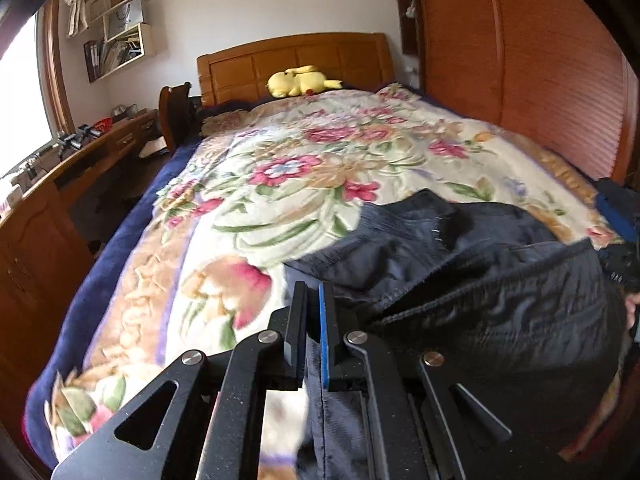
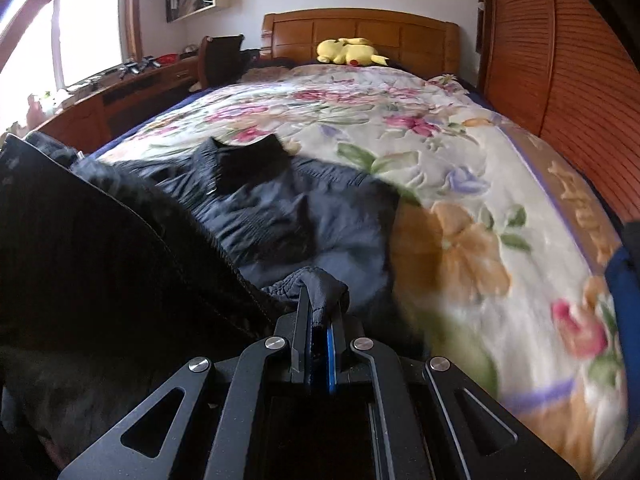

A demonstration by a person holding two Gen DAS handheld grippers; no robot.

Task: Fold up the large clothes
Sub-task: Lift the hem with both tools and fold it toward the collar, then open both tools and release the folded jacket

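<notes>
Left gripper (image 1: 313, 296) pressed together, pinching dark navy garment (image 1: 460, 264) edge; right gripper (image 2: 320, 312) likewise clamps bunched hem. Garment sprawls at 6 o'clock of floral blanket (image 1: 304, 168).

Risks: thin slippery fabric sliding from narrow pinch; uneven pull skewing fold; plush blanket dragging cloth.

Garment: crinkled woven shell, ribbed edges. Blanket: soft, embossed.

Daylight from blown-out window (image 1: 20, 92), motion blur low on blanket (image 2: 460, 248), fisheye-bent edges

Matte black tongs (image 1: 314, 300), silver pivot screws, one blue-edged pad, triangular cut-outs in the arms.
</notes>
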